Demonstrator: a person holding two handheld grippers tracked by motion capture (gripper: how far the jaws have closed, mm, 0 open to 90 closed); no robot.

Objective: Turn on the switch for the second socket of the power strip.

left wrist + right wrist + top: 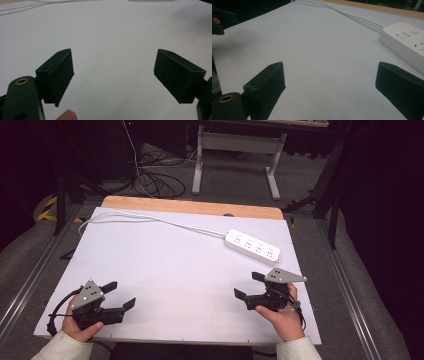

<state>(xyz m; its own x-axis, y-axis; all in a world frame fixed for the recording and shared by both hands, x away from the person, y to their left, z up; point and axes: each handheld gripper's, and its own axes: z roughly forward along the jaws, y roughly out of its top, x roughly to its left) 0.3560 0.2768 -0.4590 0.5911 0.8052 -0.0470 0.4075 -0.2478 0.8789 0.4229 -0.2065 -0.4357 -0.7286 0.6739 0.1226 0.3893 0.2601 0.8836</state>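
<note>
A white power strip (252, 246) lies on the white table sheet (175, 270) at the back right, its white cable (150, 218) running to the back left corner. My left gripper (120, 294) rests near the front left edge, held in a hand, jaws wide apart with nothing between them (113, 77). My right gripper (248, 285) sits at the front right, just in front of the strip, open and empty too (329, 82). The strip's near end (404, 41) lies beyond the right jaw in the right gripper view.
The wooden table edge (190, 206) shows beyond the sheet at the back. Behind it on the floor are cables (155, 180) and a white desk frame (235, 155). Metal rails (30, 280) run along both sides of the table.
</note>
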